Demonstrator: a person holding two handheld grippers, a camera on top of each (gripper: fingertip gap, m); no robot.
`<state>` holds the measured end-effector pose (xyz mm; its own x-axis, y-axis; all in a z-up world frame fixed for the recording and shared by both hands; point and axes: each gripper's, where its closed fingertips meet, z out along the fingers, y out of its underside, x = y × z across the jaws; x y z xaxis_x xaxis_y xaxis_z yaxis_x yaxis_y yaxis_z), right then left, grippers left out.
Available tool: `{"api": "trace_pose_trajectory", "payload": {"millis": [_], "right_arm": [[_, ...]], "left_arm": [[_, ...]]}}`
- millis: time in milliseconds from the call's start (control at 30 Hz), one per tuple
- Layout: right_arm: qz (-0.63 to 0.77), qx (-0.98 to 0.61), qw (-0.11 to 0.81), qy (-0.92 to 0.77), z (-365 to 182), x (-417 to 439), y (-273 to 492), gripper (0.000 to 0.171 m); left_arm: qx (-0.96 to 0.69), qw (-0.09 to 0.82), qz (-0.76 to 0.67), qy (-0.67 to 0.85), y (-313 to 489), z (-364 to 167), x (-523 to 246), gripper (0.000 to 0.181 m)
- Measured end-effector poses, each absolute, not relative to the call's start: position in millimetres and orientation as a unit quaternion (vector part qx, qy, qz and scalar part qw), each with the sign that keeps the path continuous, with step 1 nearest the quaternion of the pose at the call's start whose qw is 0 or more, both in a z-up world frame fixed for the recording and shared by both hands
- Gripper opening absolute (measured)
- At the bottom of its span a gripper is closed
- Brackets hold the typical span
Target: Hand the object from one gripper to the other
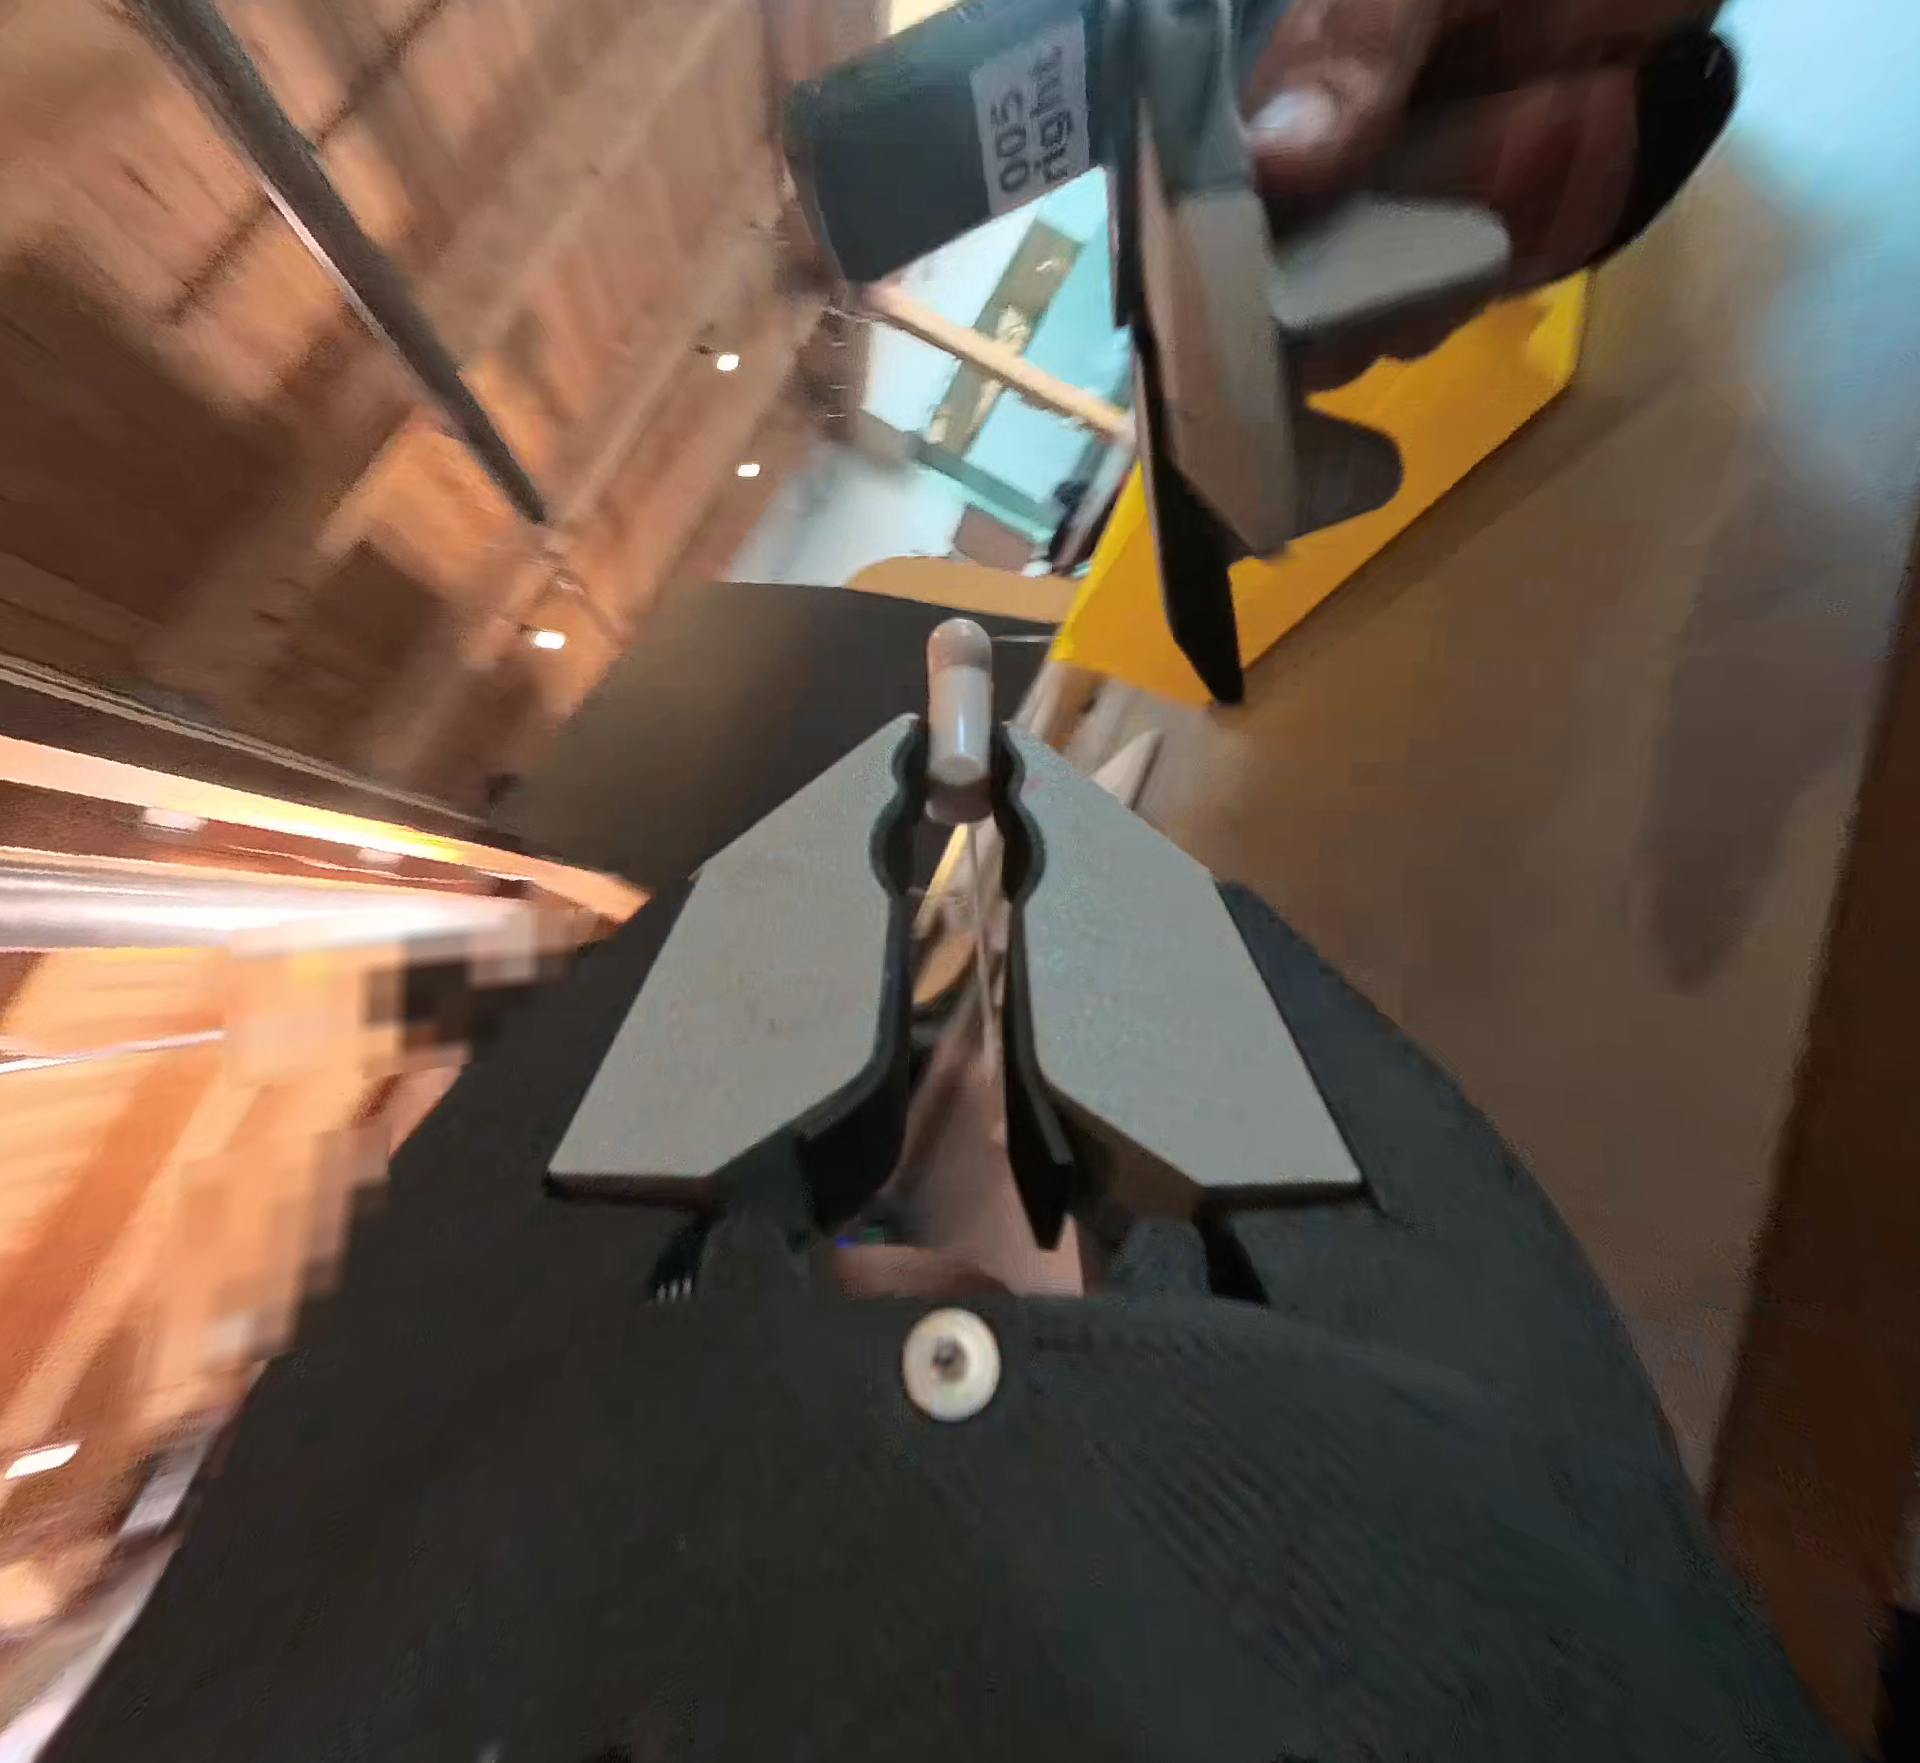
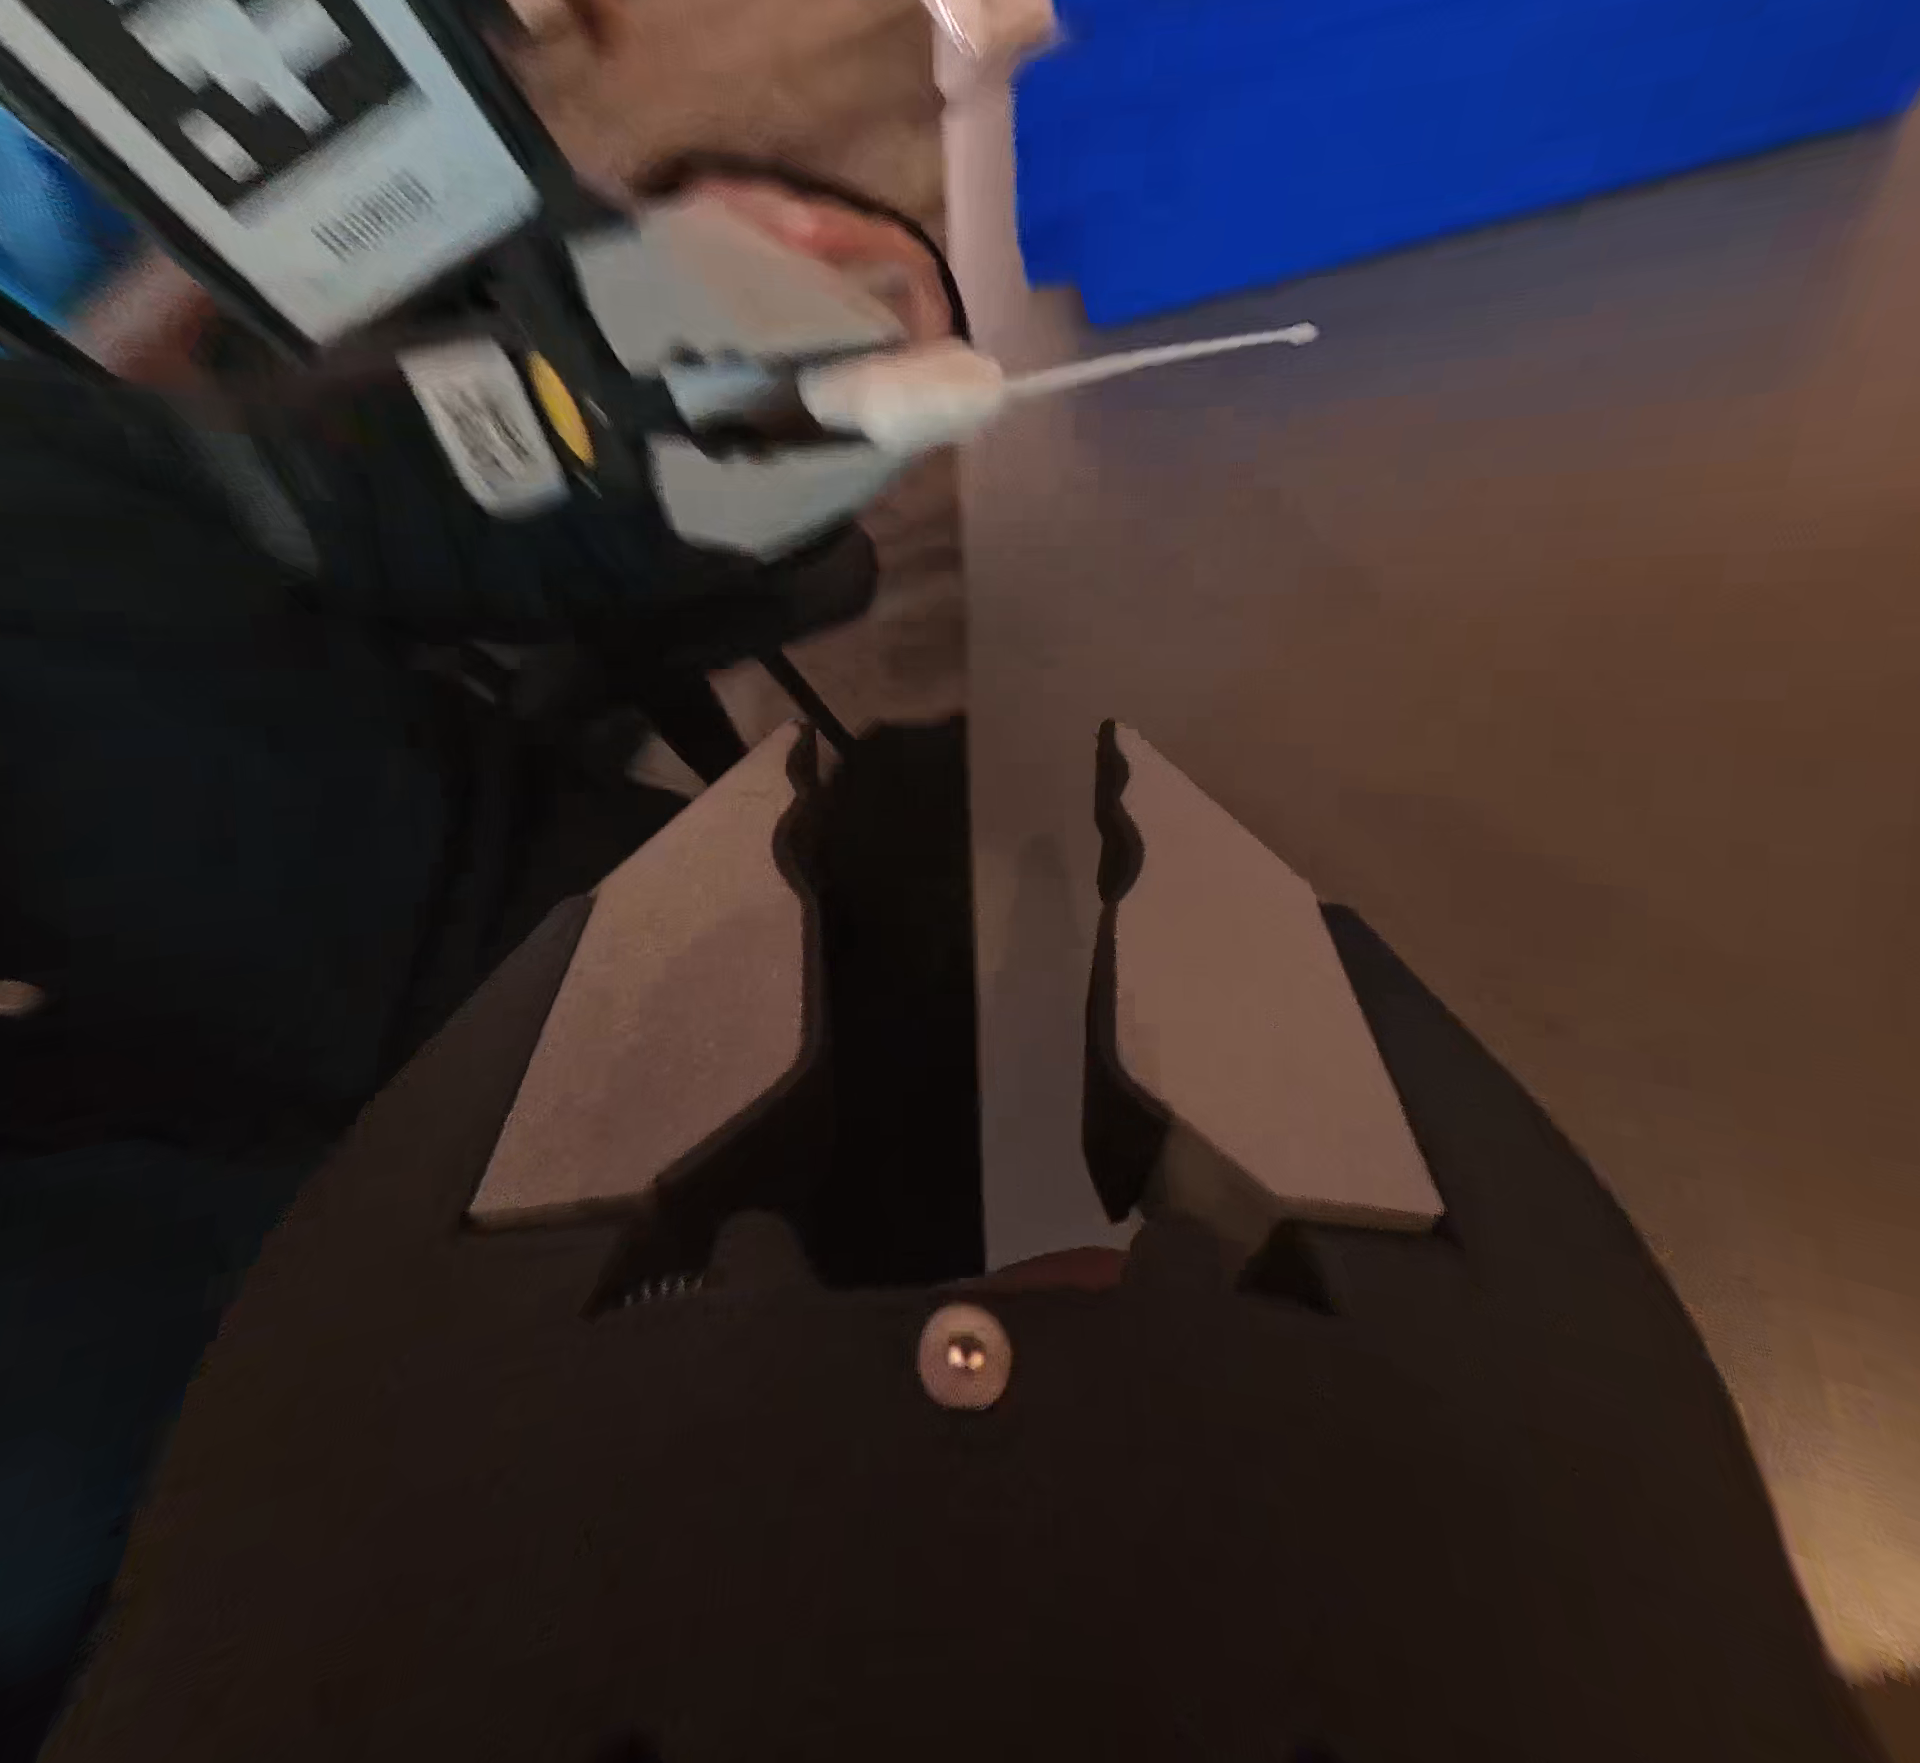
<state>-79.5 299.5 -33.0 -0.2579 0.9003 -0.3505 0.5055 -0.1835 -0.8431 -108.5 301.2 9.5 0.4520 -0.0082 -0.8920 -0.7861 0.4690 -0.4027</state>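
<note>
Left wrist view: the left gripper (image 1: 958,757) is clenched on a small pale object (image 1: 957,726) at its fingertips; the right gripper (image 1: 1210,633) hovers nearby, not touching.

Right wrist view: the right gripper (image 2: 956,757) gapes wide, empty. Handover not yet made, I judge.

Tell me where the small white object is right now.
The small white object sits clamped at the left gripper's fingertips, while the open right gripper is empty.
</note>
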Motion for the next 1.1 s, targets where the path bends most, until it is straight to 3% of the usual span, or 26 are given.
{"api": "trace_pose_trajectory", "payload": {"millis": [200, 400, 533, 667, 767, 933, 1100], "right_arm": [[0.645, -0.565, 0.164, -0.487, 2.2, -95.2, 300.8, 0.049], [0.669, -0.577, 0.129, -0.451, -11.4, -101.5, 307.5, 0.019], [0.661, -0.588, 0.134, -0.447, -21.0, -105.3, 312.4, 0.016], [0.629, -0.598, 0.186, -0.461, -20.8, -106.4, 321.6, 0.016], [0.583, -0.601, 0.255, -0.484, -16.5, -101.8, 335.0, 0.017], [0.462, -0.593, 0.370, -0.545, -13.4, -90.1, 354.9, 0.017], [0.391, -0.537, 0.425, -0.615, -2.6, -86.0, 339.3, 0.017]], "left_arm": [[-0.415, 0.707, 0.347, 0.455, 310.8, -4.8, -98.2, 0.010], [-0.382, 0.695, 0.390, 0.468, 311.9, -11.8, -91.3, 0.010], [-0.389, 0.687, 0.394, 0.471, 316.8, -20.4, -94.6, 0.010], [-0.448, 0.704, 0.317, 0.451, 320.0, -25.3, -95.3, 0.013], [-0.494, 0.714, 0.244, 0.432, 319.7, -25.7, -96.3, 0.027], [-0.619, 0.665, 0.039, 0.416, 319.1, -45.8, -92.6, 0.036], [-0.660, 0.637, -0.100, 0.386, 312.9, -44.4, -86.7, 0.040]]}}
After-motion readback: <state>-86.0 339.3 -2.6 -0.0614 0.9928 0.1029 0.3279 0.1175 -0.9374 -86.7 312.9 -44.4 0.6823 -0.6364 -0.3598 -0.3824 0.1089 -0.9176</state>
